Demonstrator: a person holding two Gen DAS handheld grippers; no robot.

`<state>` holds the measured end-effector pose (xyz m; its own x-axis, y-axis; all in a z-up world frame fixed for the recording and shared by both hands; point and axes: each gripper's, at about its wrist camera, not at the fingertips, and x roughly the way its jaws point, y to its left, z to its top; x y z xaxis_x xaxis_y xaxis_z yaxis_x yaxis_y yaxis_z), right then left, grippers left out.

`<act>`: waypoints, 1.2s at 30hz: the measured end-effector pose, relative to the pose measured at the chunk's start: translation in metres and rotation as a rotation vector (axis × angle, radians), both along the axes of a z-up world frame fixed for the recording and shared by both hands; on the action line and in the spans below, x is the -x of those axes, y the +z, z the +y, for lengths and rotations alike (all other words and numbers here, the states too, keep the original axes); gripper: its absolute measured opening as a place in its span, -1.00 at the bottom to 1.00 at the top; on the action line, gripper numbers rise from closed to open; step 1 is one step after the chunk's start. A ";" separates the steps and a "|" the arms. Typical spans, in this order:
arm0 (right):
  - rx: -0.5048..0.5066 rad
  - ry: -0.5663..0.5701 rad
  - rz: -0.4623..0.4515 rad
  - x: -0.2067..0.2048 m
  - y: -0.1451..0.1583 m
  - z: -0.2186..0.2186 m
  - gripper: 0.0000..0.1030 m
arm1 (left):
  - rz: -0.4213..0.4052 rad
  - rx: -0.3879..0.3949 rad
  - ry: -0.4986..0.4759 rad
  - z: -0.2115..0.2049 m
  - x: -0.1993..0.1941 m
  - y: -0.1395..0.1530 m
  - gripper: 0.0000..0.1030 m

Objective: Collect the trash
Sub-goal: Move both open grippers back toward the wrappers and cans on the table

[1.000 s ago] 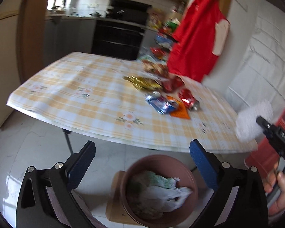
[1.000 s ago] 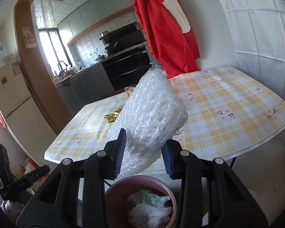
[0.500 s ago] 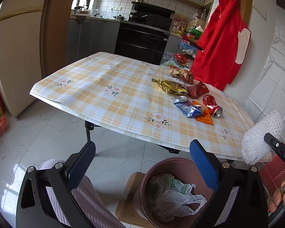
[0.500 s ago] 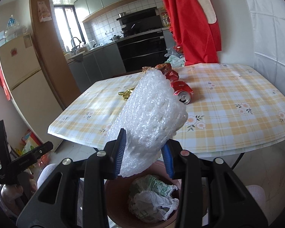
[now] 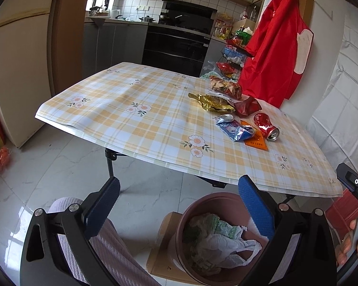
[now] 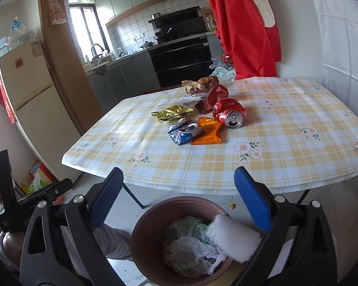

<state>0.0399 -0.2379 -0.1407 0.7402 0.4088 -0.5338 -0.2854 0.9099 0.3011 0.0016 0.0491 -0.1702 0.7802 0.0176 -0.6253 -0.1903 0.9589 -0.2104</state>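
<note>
The right gripper (image 6: 179,197) has just been opening and its jaws now stand wide apart with nothing between them; the bubble wrap (image 6: 234,238) it carried lies in the bin (image 6: 145,224), against the right side of the rim, on top of a white plastic bag (image 6: 191,250) and green-printed wrapping. The left gripper (image 5: 179,202) is likewise spread wide and empty, hanging just left of the bin and above it. The bin, a brown round tub, stands on a cardboard sheet (image 5: 164,236) on the tiled floor, right below the near edge of the table (image 5: 131,128). Beyond the bin, toward the far right of the checked tablecloth, the remaining trash sits in a loose cluster: a crushed red can (image 6: 229,114), touching it an orange sachet (image 6: 207,131), a flattened blue can (image 6: 183,131) partly over that sachet, a gold wrapper (image 6: 171,113) farther back, a dark red wrapper (image 6: 214,97) behind the red can, and a crumpled snack bag (image 6: 198,84) farthest from the bin. A red apron (image 5: 274,47) hangs on the wall beyond the table. A pinkish sleeve (image 5: 107,250) shows under the left gripper, beside the bin
</note>
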 end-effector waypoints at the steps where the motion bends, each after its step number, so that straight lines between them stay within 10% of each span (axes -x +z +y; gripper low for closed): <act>1: -0.004 -0.007 0.010 -0.001 -0.001 -0.002 0.81 | 0.000 -0.001 -0.001 0.000 0.000 0.000 0.88; 27: 0.003 -0.142 0.044 -0.033 -0.011 -0.037 0.88 | 0.015 -0.050 -0.028 0.000 -0.031 -0.004 0.88; 36: 0.001 -0.182 0.045 -0.070 -0.014 -0.057 0.88 | -0.003 -0.150 -0.176 -0.034 -0.085 0.001 0.88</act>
<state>0.1096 -0.2945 -0.1545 0.7773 0.2701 -0.5682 -0.1026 0.9455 0.3092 0.0865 0.0154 -0.1692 0.7812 -0.0264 -0.6238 -0.0168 0.9979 -0.0633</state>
